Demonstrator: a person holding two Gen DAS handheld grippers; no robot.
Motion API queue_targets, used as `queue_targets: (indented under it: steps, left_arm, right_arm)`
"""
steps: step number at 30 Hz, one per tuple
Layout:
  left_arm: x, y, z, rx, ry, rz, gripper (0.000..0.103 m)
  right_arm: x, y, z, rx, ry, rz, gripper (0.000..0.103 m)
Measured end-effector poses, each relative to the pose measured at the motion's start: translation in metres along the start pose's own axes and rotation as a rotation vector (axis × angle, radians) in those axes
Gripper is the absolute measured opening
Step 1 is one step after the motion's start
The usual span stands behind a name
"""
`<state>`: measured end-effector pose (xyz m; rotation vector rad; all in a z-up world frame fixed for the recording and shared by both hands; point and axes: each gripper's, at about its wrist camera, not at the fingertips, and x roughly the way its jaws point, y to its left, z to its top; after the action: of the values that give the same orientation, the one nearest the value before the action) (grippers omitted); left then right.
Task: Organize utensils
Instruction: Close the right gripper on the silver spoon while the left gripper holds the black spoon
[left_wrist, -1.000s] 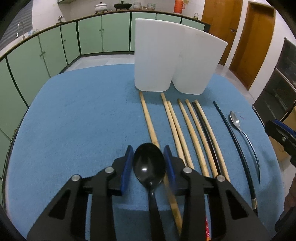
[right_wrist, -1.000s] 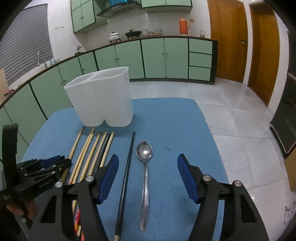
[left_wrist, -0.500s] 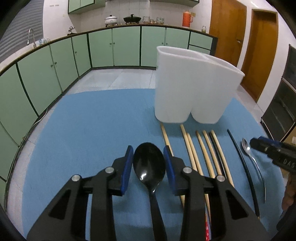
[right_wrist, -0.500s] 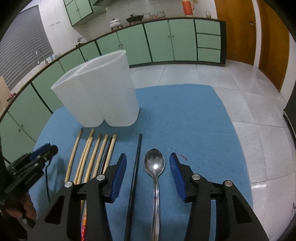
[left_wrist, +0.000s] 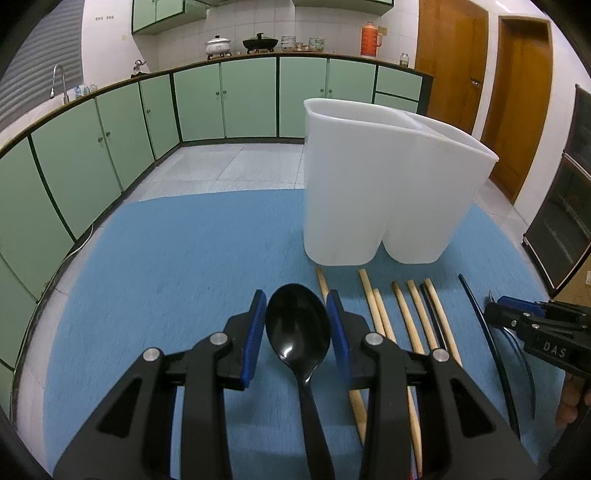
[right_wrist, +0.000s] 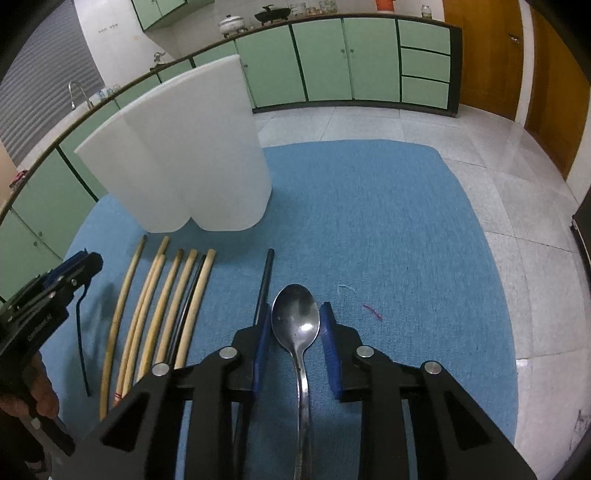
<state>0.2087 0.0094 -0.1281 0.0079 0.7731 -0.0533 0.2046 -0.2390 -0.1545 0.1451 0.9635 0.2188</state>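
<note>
Gripping a black plastic spoon (left_wrist: 297, 332), the left tongs (left_wrist: 297, 328) hold its bowl between the blue pads (left_wrist: 256, 334), with the handle running back between the arms. The spoon is lifted clear of the blue cloth (left_wrist: 177, 258) that covers the worktop. In the right wrist view the same tongs appear at the left edge, held by a hand (right_wrist: 35, 387), with the black handle hanging below them.

The right tongs (right_wrist: 295, 326) are closing around the bowl of a metal spoon (right_wrist: 295, 321). The spoon lies flat on the cloth between the pads, and a narrow gap shows on each side of the bowl, so the pads are not yet pressing on it.

Just left of the metal spoon lies a single black chopstick (right_wrist: 265, 280). Further left, a row of bamboo chopsticks (right_wrist: 155, 295) lies side by side, with a second black chopstick (right_wrist: 190, 295) among them. All tips point toward the far edge of the worktop.

A white two-compartment utensil holder (left_wrist: 384, 192) stands upright beyond the chopstick tips, near the far edge of the worktop and left of its middle in the right wrist view. Its interior is not visible from either view.

Green cabinets (left_wrist: 229, 99) line the wall beyond the worktop.
</note>
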Motion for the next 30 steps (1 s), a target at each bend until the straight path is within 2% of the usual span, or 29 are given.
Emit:
queue_targets:
  steps: [1,2,4,8,11,12,14,16,17,22,27,29,30]
  left_arm:
    - [0.001,0.0,0.001,-0.002,-0.003,0.001,0.032]
    - [0.001,0.0,0.0,-0.002,-0.004,0.001,0.032]
    - [0.0,0.001,0.0,-0.008,-0.011,0.002,0.032]
    - [-0.006,0.002,-0.005,-0.014,-0.037,0.004,0.032]
    - [-0.005,0.003,-0.006,-0.016,-0.034,0.006,0.032]
    - [-0.005,0.003,-0.006,-0.018,-0.031,0.004,0.032]
    - [-0.004,0.003,-0.006,-0.016,-0.029,0.002,0.032]
    - [-0.003,0.003,-0.006,-0.014,-0.026,-0.002,0.032]
    - [-0.003,0.002,-0.005,-0.013,-0.025,-0.003,0.032]
    - [0.0,0.003,-0.005,-0.012,-0.02,-0.009,0.032]
    - [0.003,0.003,-0.005,-0.008,-0.015,-0.011,0.032]
    - [0.004,0.002,-0.005,-0.007,-0.012,-0.011,0.032]
    - [0.004,0.002,-0.006,-0.007,-0.011,-0.011,0.032]
  right_arm:
    - [-0.001,0.001,-0.001,-0.008,-0.003,-0.001,0.023]
    - [-0.003,0.001,-0.002,-0.008,-0.009,0.005,0.007]
    - [-0.01,0.0,-0.004,0.009,-0.036,0.021,0.003]
    - [-0.014,-0.003,-0.006,0.004,-0.039,0.036,0.002]
    - [-0.015,-0.002,-0.007,-0.002,-0.034,0.038,0.005]
    - [-0.015,-0.001,-0.007,-0.007,-0.037,0.029,0.009]
    - [-0.017,0.0,-0.005,-0.02,-0.039,0.018,0.017]
    - [-0.017,0.0,-0.005,-0.024,-0.039,0.001,0.036]
    - [-0.016,0.001,-0.005,-0.027,-0.037,-0.004,0.038]
    - [-0.008,-0.005,-0.004,-0.021,-0.005,0.035,0.038]
    - [-0.002,-0.006,-0.002,-0.025,0.002,0.032,0.038]
    - [-0.001,-0.006,0.0,-0.032,0.001,0.027,0.035]
    - [0.001,-0.005,0.0,-0.042,0.006,0.013,0.029]
